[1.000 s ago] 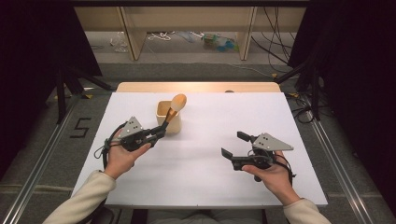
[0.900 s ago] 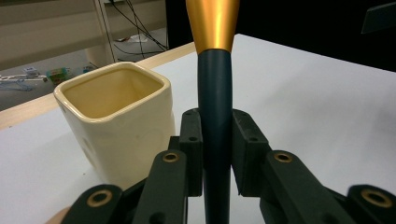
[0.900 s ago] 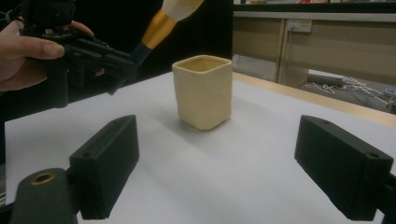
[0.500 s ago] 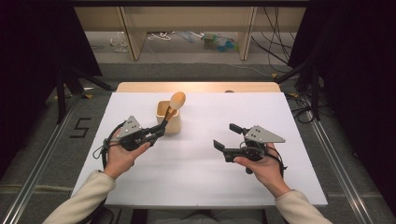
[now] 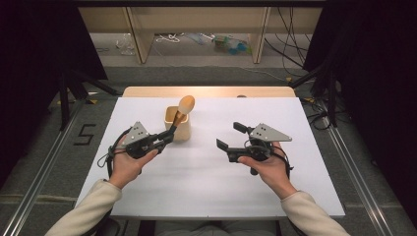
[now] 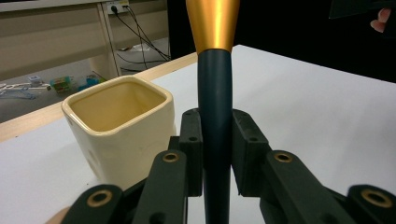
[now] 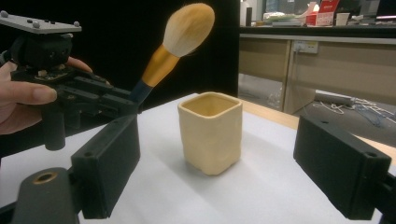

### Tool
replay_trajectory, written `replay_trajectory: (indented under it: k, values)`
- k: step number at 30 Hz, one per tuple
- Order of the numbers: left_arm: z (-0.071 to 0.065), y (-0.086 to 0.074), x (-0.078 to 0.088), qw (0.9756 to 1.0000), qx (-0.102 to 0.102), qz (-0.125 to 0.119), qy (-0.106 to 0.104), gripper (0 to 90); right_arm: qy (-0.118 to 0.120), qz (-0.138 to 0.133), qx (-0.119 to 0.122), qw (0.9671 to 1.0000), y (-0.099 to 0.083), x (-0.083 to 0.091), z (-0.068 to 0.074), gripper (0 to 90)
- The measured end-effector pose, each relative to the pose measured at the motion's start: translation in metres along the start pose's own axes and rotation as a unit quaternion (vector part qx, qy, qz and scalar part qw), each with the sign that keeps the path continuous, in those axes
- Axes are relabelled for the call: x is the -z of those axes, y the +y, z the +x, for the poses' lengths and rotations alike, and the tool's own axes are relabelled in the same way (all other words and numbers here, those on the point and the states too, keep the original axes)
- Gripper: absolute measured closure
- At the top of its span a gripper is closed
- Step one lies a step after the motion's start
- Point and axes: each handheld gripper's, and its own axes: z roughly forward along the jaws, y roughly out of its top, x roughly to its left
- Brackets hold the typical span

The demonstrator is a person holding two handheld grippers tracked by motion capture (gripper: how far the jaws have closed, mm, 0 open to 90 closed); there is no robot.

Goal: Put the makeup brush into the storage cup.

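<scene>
Left claw (image 5: pixel 166 138) is seen clamped on the dark handle of a gold-ferruled, tan-bristled makeup brush (image 5: pixel 181 111), held tilted above the cream square ceramic cup (image 5: pixel 178 127) on the white tabletop (image 5: pixel 206 187); insertion appears not yet done. Right claw (image 5: pixel 231 136) is held wide and empty nearby.

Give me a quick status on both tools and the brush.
Left tool shut on brush, bristles up, beside cream cup. Right tool open, empty. Nothing between brush and cup.

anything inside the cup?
The cup looks empty where its inner walls show in both gripper views; its bottom is hidden by the rim. The brush is held above the table in the left gripper, outside the cup.
</scene>
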Motion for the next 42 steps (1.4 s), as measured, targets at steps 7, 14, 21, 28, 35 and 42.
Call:
replay_trajectory:
  k: [7,14,21,28,35,42]
  values:
    - [-0.001,0.000,0.000,1.0000,-0.002,0.000,-0.001,76.0,0.006,0.003,-0.001,1.0000,0.001,-0.005,0.002,15.8]
    - [-0.002,0.001,-0.001,1.0000,-0.003,-0.004,-0.002,76.0,0.012,0.002,-0.003,0.9999,0.005,-0.014,0.004,16.0]
    - [-0.003,0.002,-0.001,1.0000,-0.003,-0.004,-0.001,75.9,0.016,-0.003,0.005,0.9999,0.009,-0.025,0.007,16.1]
    - [-0.004,0.002,-0.002,1.0000,-0.005,-0.006,0.001,75.9,0.025,0.000,0.002,0.9997,0.013,-0.037,0.010,16.4]
    - [-0.007,0.003,-0.004,1.0000,-0.008,-0.006,-0.001,75.9,0.035,0.005,-0.008,0.9993,0.016,-0.050,0.013,17.0]
    - [-0.007,0.004,-0.005,0.9999,-0.009,-0.006,-0.001,75.9,0.034,0.003,-0.008,0.9994,0.017,-0.064,0.013,18.1]
